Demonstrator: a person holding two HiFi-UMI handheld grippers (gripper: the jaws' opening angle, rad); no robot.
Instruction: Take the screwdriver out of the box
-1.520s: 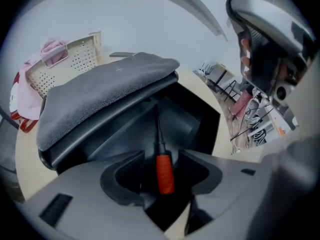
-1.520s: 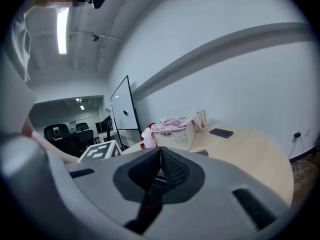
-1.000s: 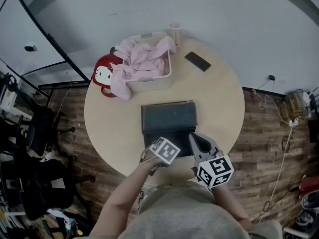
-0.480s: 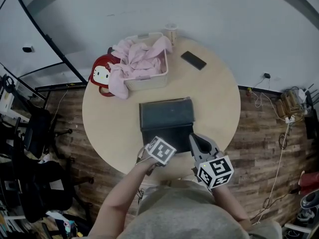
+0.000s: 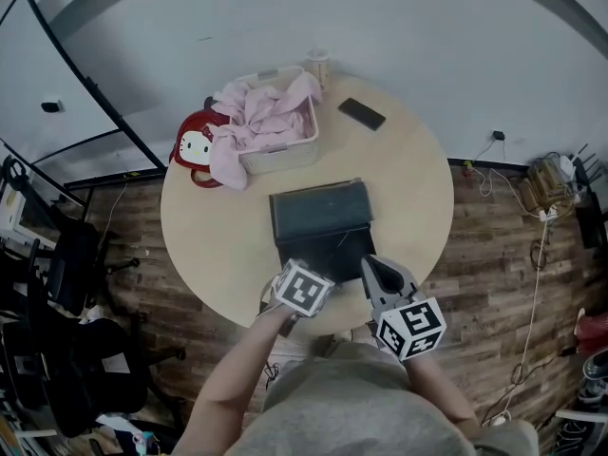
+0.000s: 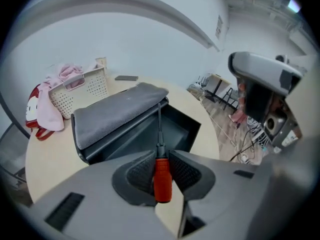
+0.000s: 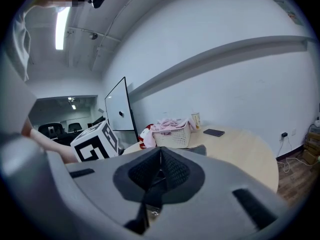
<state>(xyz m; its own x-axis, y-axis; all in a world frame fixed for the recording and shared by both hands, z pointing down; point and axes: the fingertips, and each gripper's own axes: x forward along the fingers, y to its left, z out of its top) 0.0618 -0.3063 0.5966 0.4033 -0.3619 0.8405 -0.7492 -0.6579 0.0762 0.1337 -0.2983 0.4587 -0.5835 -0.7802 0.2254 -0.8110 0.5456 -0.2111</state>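
A dark box [image 5: 321,218] lies open in the middle of the round table [image 5: 209,226], its grey-lined lid [image 6: 117,109] tipped back. My left gripper [image 6: 161,173] is shut on the red handle of the screwdriver [image 6: 162,180]. The thin dark shaft points forward over the box's open tray [image 6: 176,130]. In the head view the left gripper [image 5: 302,285] hangs over the box's near edge. My right gripper [image 5: 382,275] is beside it at the box's near right corner. Its jaws [image 7: 160,170] are shut with nothing between them.
A white basket [image 5: 277,150] of pink cloth stands at the table's far side, with a red plush toy [image 5: 195,148] to its left. A paper cup [image 5: 317,65] and a dark phone [image 5: 362,114] lie far right. Office chairs [image 5: 57,283] stand on the floor at left.
My left gripper's marker cube has shifted slightly left and toward me, off the box's near edge. The right gripper has barely moved. The table has drifted a little in the head view.
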